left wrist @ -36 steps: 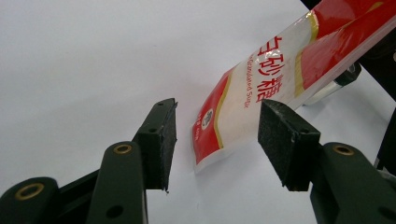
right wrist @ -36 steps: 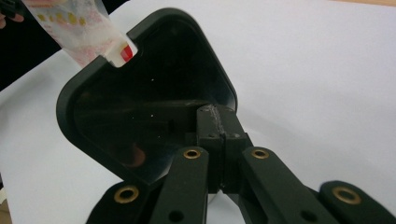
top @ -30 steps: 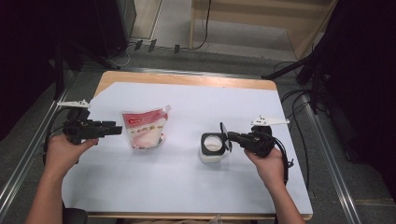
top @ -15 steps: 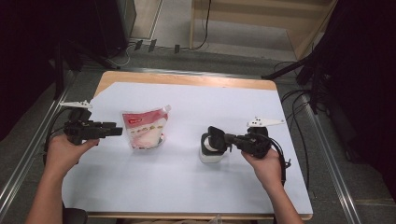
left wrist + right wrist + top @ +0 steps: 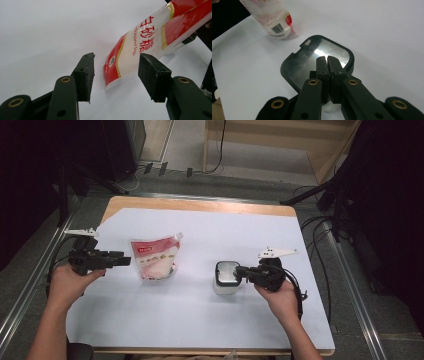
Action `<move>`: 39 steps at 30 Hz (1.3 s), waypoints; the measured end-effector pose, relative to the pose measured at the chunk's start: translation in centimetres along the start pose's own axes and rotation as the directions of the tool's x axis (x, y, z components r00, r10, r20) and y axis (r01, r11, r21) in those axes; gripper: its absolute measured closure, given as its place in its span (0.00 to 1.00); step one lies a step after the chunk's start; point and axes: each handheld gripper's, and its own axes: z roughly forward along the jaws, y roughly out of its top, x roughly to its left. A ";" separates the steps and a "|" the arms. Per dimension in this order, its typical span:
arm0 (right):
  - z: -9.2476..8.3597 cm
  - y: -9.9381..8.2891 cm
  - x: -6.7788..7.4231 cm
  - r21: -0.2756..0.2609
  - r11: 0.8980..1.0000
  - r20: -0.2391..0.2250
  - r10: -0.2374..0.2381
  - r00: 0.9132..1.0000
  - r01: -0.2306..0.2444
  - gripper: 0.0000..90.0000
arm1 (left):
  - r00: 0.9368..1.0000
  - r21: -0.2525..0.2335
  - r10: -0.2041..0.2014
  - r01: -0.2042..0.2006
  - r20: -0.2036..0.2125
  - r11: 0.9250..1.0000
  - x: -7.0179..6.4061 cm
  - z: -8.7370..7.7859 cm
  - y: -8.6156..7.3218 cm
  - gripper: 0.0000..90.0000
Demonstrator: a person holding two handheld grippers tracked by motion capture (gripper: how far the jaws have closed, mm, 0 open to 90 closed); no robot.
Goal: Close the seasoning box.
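High view: white tabletop, two containers on it. Sugar pouch lies flat toward the left edge, roughly mid-depth; red-and-white stand-up bag with a corner spout, white granules visible through its clear lower part (label reads granulated sugar in the left gripper view). Small white canister stands upright right of centre, well apart from the pouch, with a dark-rimmed lid on it.

Left gripper is held level just left of the pouch, tips pointing at it. Left gripper view: jaws about half open, nothing between the pads, the pouch's lower corner lies just beyond the gap, not touching.

Right gripper comes in from the canister's right side, tips over the lid. Right gripper view: jaws pressed together with only a hairline slit at the tips, nothing pinched, tips sitting on or just above the glossy lid panel (contact cannot be told). They have just started to ease apart. Lid is on, its panel reflects light, so contents of the canister cannot be seen. Bottom end of the pouch with a barcode shows at the far top left of that view.
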 end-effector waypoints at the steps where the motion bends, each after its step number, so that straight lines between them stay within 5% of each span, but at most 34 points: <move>1: 0.0 0.0 0.0 -0.001 1.000 0.001 -0.001 1.000 0.001 0.96 | 1.000 0.000 0.000 0.000 0.001 1.000 0.0 0.0 0.0 0.53; 23: -1.5 -0.5 -2.0 -0.075 0.997 0.068 0.001 0.998 0.004 0.59 | 1.000 0.009 0.004 -0.004 -0.014 1.000 0.1 0.3 -0.2 0.52; 32: -2.6 -1.3 -3.2 -0.105 0.993 0.096 -0.045 0.994 0.055 0.50 | 1.000 0.018 0.021 -0.020 -0.022 1.000 0.1 0.4 -0.2 0.52; 39: -3.2 -2.1 -4.4 -0.113 0.993 0.143 -0.008 0.990 0.024 0.41 | 0.999 0.018 0.033 -0.032 -0.031 0.999 0.0 0.6 -0.3 0.51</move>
